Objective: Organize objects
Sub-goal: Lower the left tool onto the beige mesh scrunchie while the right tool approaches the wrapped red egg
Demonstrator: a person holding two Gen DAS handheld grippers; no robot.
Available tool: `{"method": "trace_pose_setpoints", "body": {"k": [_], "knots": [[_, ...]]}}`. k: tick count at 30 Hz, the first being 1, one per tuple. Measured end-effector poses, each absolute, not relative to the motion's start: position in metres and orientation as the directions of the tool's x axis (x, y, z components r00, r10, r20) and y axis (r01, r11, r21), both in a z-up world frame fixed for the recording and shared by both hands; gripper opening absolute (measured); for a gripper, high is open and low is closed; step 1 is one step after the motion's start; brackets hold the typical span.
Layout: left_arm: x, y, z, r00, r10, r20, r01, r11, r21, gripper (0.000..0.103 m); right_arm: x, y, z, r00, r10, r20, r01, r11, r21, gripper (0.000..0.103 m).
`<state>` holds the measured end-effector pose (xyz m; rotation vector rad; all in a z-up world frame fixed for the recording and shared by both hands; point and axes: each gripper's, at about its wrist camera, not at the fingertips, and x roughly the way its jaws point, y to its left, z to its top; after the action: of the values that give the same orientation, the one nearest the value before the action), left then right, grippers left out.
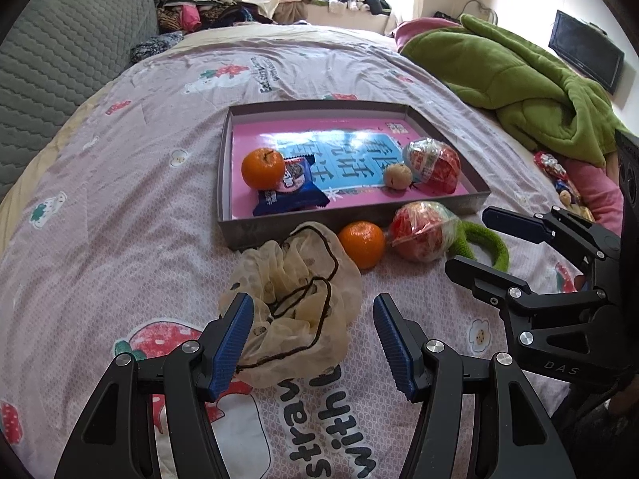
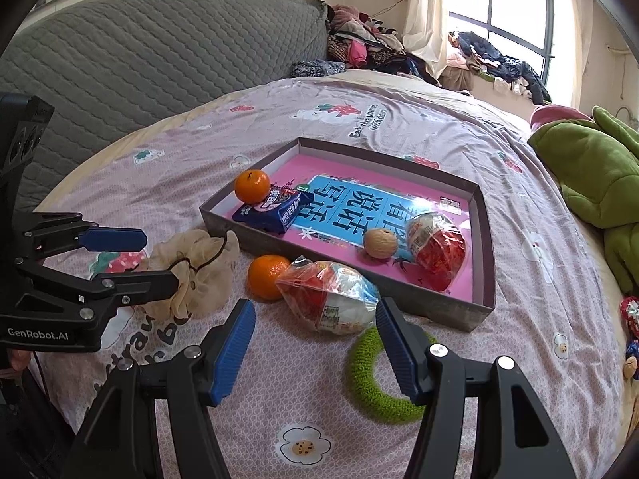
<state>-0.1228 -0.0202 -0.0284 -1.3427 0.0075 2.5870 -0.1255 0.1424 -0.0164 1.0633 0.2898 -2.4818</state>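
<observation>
A shallow grey box (image 1: pixel 351 215) (image 2: pixel 485 239) with a pink book in its bottom lies on the bed. In it are an orange (image 1: pixel 261 167), a blue snack pack (image 1: pixel 291 191), a walnut (image 1: pixel 397 175) and a wrapped red snack (image 1: pixel 435 163). In front of the box lie a beige scrunchie (image 1: pixel 295 303) (image 2: pixel 195 271), a second orange (image 1: pixel 361 243) (image 2: pixel 267 275), a bagged red snack (image 1: pixel 423 235) (image 2: pixel 331 295) and a green knitted ring (image 1: pixel 487 243) (image 2: pixel 371 383). My left gripper (image 1: pixel 313 343) is open around the scrunchie. My right gripper (image 2: pixel 315 347) is open just before the bagged snack.
A green blanket (image 1: pixel 519 80) is heaped at the right of the bed. A few small sweets (image 1: pixel 559 179) lie near it. A grey quilted headboard (image 2: pixel 139 48) stands at the left. Clothes (image 2: pixel 367 48) are piled by the window.
</observation>
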Motion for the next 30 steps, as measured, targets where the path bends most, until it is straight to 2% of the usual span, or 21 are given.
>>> {"method": "trace_pose_setpoints", "body": {"k": [30], "knots": [[-0.135, -0.020, -0.059, -0.520, 0.179, -0.835, -0.200, -0.976, -0.085, 0.064, -0.147, 0.140, -0.046, -0.590, -0.241, -0.770, 0.463, -0.883, -0.078, 0.063]]}}
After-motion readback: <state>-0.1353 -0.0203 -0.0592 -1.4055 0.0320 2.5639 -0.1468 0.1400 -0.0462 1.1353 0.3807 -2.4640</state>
